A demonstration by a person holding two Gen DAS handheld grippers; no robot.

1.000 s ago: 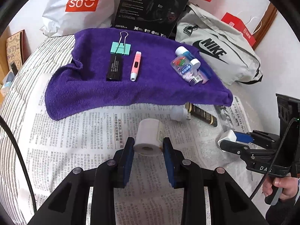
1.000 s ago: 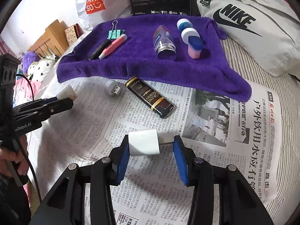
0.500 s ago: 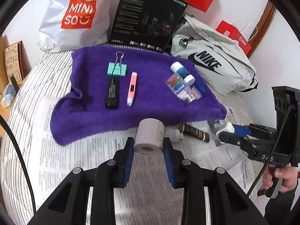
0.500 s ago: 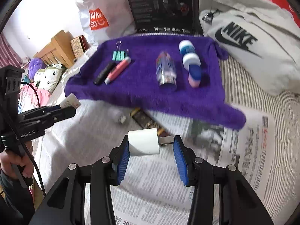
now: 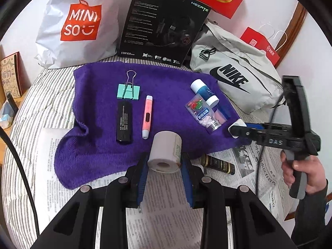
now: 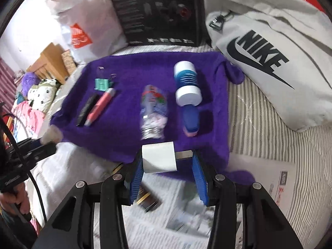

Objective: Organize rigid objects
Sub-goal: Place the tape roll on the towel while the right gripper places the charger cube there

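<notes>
Ahead of both hands, the purple towel (image 5: 170,128) lies across the striped bed with newspaper (image 5: 166,213) at its near edge; it seems to be where things get laid out. The left gripper (image 5: 164,166) is clamped on a small roll of tape (image 5: 165,155), core facing back at the hand, poised over the towel's near hem with bare cloth just beyond, right of the pink pen (image 5: 147,117). The right gripper (image 6: 168,162) pinches a white plug adapter (image 6: 159,157), prongs crosswise against the right pad, above the hem below the clear bottle (image 6: 152,112); I judge it slightly nearer a free spot. Behind: a MINISO bag (image 5: 81,22), an EDIFIER HECATE G2 box (image 5: 164,25), a NIKE bag (image 5: 234,81).
</notes>
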